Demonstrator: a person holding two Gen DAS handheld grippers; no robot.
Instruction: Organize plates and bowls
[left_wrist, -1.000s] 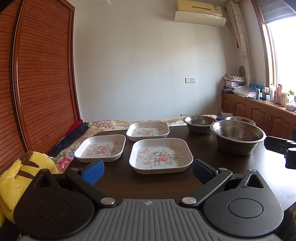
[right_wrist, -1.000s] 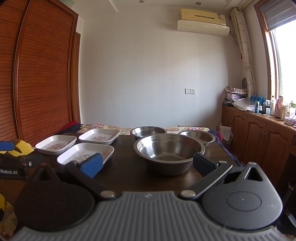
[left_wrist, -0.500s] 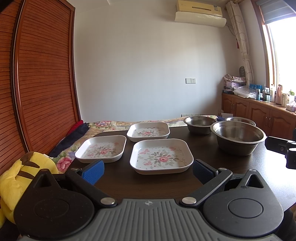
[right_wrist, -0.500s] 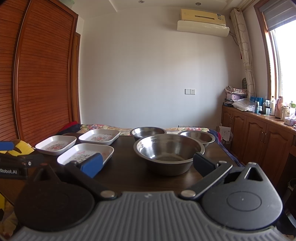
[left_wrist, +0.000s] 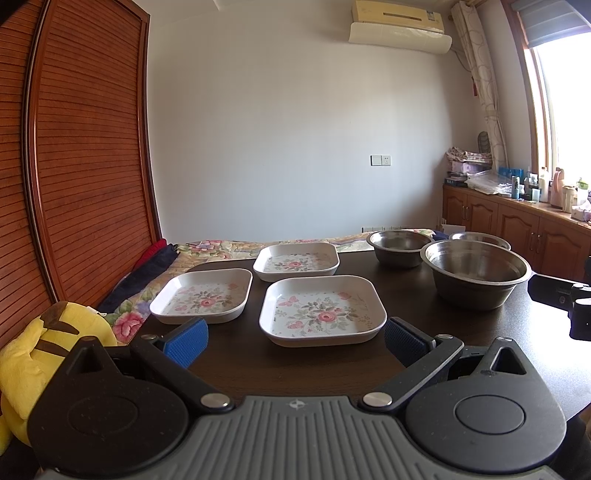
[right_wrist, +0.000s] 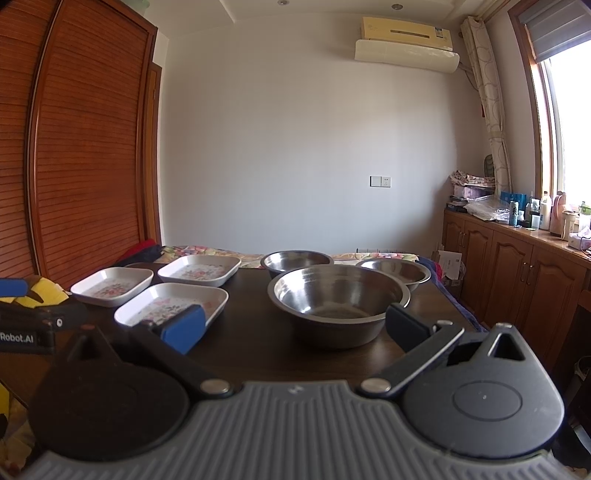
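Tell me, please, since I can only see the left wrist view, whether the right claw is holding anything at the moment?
Observer: No. The right claw is open and empty, and the large steel bowl sits just ahead of it, framed between its fingers.
Operator: Thank you. One bowl is half hidden behind that large one for me. Is there anything in it?
Observer: The right wrist view shows that rear bowl almost whole. It stands upright and empty near the far right corner of the table.
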